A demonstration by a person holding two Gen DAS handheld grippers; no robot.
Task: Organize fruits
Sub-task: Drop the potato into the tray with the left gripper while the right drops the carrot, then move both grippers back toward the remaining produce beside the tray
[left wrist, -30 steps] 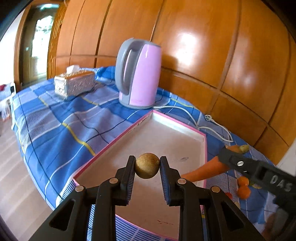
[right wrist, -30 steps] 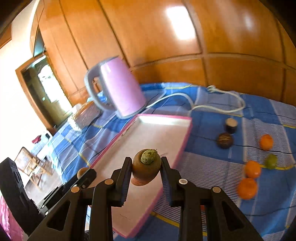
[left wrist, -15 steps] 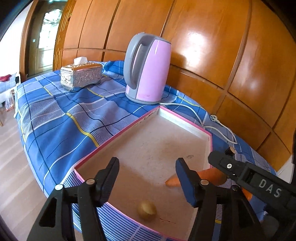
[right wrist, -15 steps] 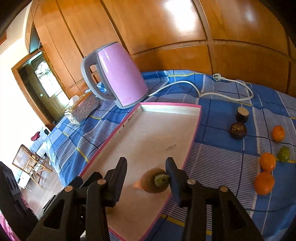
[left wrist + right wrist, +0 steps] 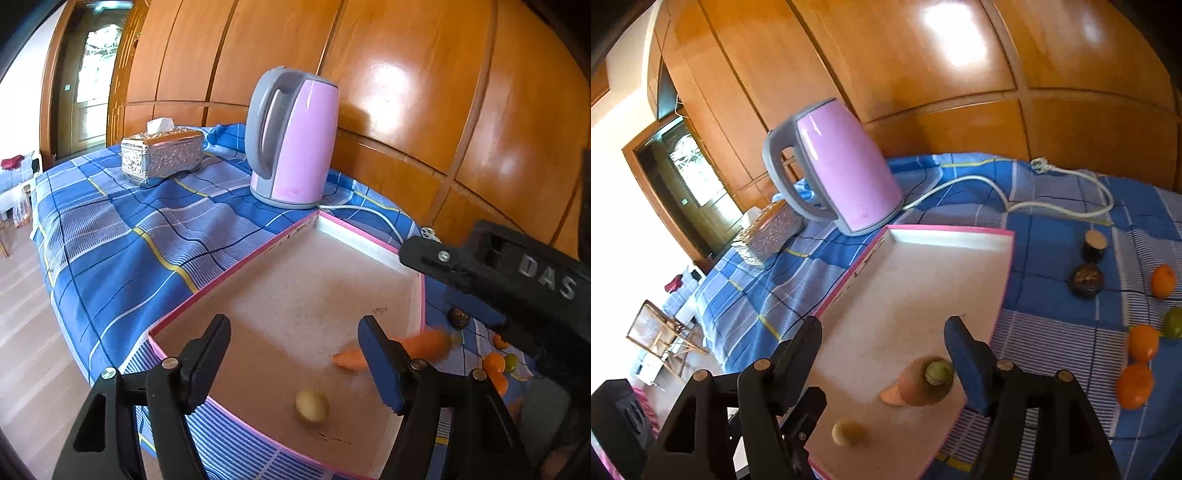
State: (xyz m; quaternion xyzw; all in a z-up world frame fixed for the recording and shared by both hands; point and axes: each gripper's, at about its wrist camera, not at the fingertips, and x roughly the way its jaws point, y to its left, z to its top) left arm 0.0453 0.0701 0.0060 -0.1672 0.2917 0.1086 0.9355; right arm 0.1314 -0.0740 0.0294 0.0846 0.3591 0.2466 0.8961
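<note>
The right gripper (image 5: 882,354) is spreading its jaws with nothing clamped; the carrot (image 5: 918,384) lies released in the tray (image 5: 1004,266), tip pointing left. The left gripper (image 5: 295,354), also opening and holding nothing, hangs above the small round fruit (image 5: 312,406). The oranges (image 5: 1141,343) wait farther right, nearest the right gripper.

Bright daylight enters from the doorway (image 5: 92,70) at upper left, overexposed in the right wrist view. Glare patches shine on the wood panels (image 5: 955,40). The carrot (image 5: 421,345) is motion-blurred. Fisheye bending and dark corners frame both views.
</note>
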